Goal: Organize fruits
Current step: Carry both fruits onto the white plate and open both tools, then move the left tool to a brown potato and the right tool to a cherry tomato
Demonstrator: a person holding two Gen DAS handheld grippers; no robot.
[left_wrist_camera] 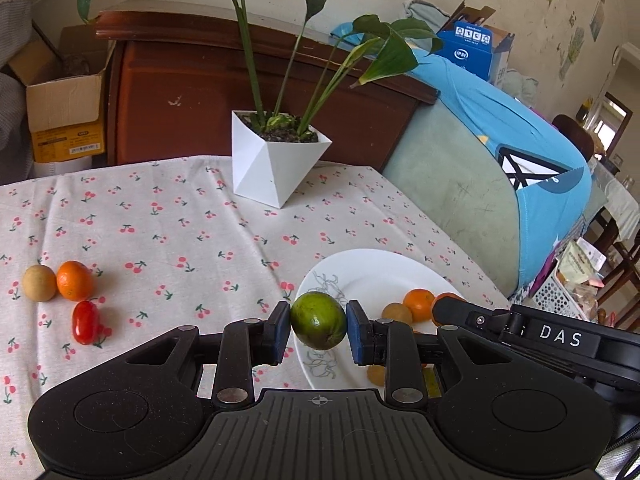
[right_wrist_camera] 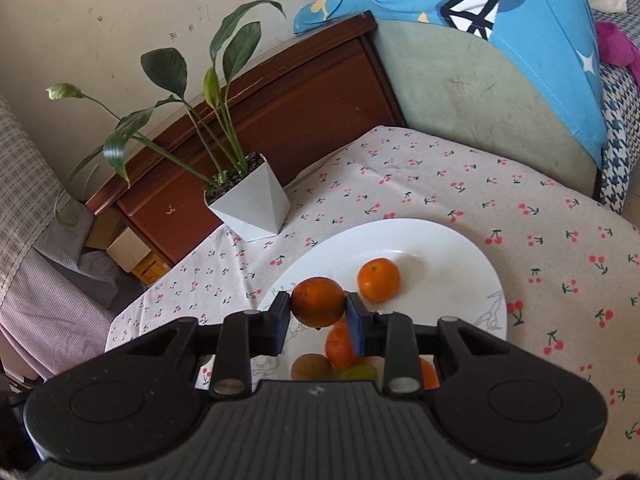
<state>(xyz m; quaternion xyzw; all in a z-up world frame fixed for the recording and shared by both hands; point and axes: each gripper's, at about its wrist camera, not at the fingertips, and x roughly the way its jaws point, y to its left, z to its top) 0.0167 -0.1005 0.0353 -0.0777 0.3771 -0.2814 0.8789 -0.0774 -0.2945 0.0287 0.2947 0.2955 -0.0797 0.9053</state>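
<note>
My left gripper (left_wrist_camera: 318, 326) is shut on a green round fruit (left_wrist_camera: 318, 320) and holds it over the left rim of the white plate (left_wrist_camera: 372, 276). My right gripper (right_wrist_camera: 318, 312) is shut on an orange (right_wrist_camera: 318, 301) above the same plate (right_wrist_camera: 440, 252). On the plate lie another orange (right_wrist_camera: 378, 279), a brown fruit (right_wrist_camera: 311, 367), a greenish fruit (right_wrist_camera: 358, 372) and more oranges under my fingers. On the cloth at the left lie a tan fruit (left_wrist_camera: 39, 282), an orange (left_wrist_camera: 74, 280) and a red tomato (left_wrist_camera: 85, 322). The right gripper's body (left_wrist_camera: 560, 340) shows beside the plate.
A white angular planter (left_wrist_camera: 276, 160) with a leafy plant stands at the back of the cherry-print tablecloth (left_wrist_camera: 180, 232). A dark wooden headboard (left_wrist_camera: 192, 92), a cardboard box (left_wrist_camera: 64, 108) and a blue-covered cushion (left_wrist_camera: 520, 152) lie beyond the table edge.
</note>
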